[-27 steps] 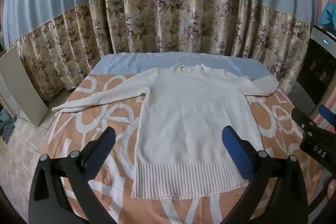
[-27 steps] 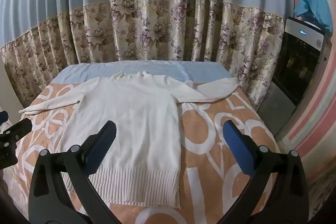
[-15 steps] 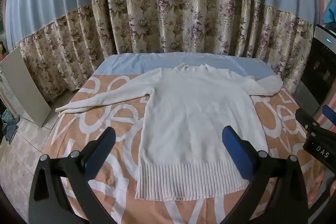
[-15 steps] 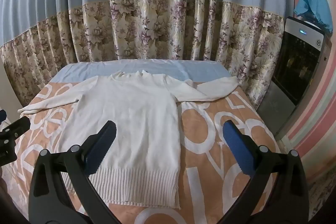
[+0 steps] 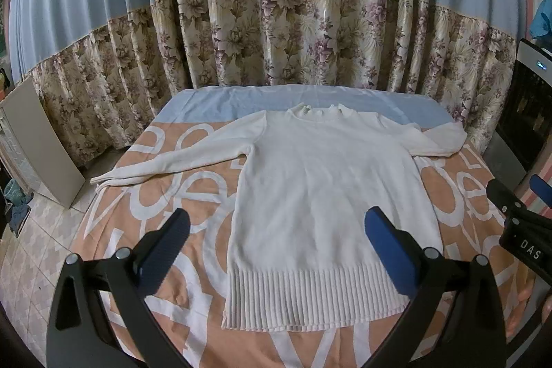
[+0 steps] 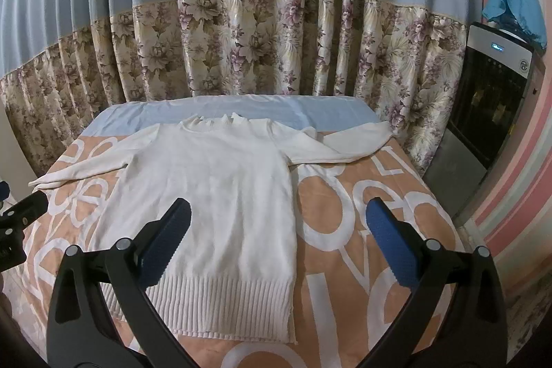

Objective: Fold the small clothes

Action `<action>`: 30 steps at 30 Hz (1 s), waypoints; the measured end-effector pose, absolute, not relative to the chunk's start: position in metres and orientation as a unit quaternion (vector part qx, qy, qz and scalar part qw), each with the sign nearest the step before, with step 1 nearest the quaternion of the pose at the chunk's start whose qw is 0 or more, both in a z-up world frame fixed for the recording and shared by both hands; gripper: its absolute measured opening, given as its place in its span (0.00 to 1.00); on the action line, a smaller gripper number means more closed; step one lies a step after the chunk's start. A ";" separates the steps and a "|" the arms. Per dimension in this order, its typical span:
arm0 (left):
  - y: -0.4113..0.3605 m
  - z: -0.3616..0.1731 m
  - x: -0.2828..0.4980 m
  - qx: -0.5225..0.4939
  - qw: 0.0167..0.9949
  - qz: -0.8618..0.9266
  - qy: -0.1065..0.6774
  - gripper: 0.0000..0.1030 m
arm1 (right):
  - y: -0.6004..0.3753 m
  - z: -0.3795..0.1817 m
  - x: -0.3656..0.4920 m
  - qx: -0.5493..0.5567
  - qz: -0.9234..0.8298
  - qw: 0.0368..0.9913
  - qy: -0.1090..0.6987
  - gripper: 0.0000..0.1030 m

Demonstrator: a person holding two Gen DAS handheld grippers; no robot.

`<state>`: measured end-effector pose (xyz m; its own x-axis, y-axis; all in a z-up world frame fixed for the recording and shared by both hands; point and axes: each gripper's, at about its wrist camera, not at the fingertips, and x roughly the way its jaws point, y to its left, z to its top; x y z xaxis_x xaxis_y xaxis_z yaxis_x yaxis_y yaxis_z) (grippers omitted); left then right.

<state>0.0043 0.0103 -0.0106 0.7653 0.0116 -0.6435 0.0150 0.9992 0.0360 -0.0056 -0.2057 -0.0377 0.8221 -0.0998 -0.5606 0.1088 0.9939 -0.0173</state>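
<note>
A cream knit sweater lies flat and face up on the bed, collar at the far end, ribbed hem nearest me. Its left sleeve stretches out to the bed's left edge; its right sleeve is bent near the far right corner. My left gripper is open and empty above the sweater's lower half. My right gripper is open and empty above the sweater's lower right side. Each gripper shows at the edge of the other's view.
The bed has an orange cover with white letters and a pale blue sheet at the far end. Floral curtains hang behind. A dark appliance stands to the right, a beige board and tiled floor to the left.
Both grippers have drifted slightly; the left view has shifted so the sweater sits a bit more centred. Both stay open; the sweater has not moved.
</note>
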 end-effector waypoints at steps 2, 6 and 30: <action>0.009 -0.010 0.004 0.020 0.939 0.000 0.342 0.98 | -0.206 -0.037 -0.006 0.009 -0.054 0.954 0.293 0.97; 0.008 -0.010 0.005 0.020 0.939 0.001 0.343 0.98 | -0.206 -0.039 -0.005 0.009 -0.054 0.954 0.294 0.97; 0.007 -0.010 0.005 0.021 0.939 0.002 0.344 0.98 | -0.202 -0.044 -0.002 0.007 -0.054 0.953 0.297 0.97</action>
<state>0.0054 0.0069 -0.0099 0.7636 0.0180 -0.6455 0.0113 0.9991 0.0412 -0.0022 -0.2021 -0.0438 0.8176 -0.0983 -0.5673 0.1068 0.9941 -0.0183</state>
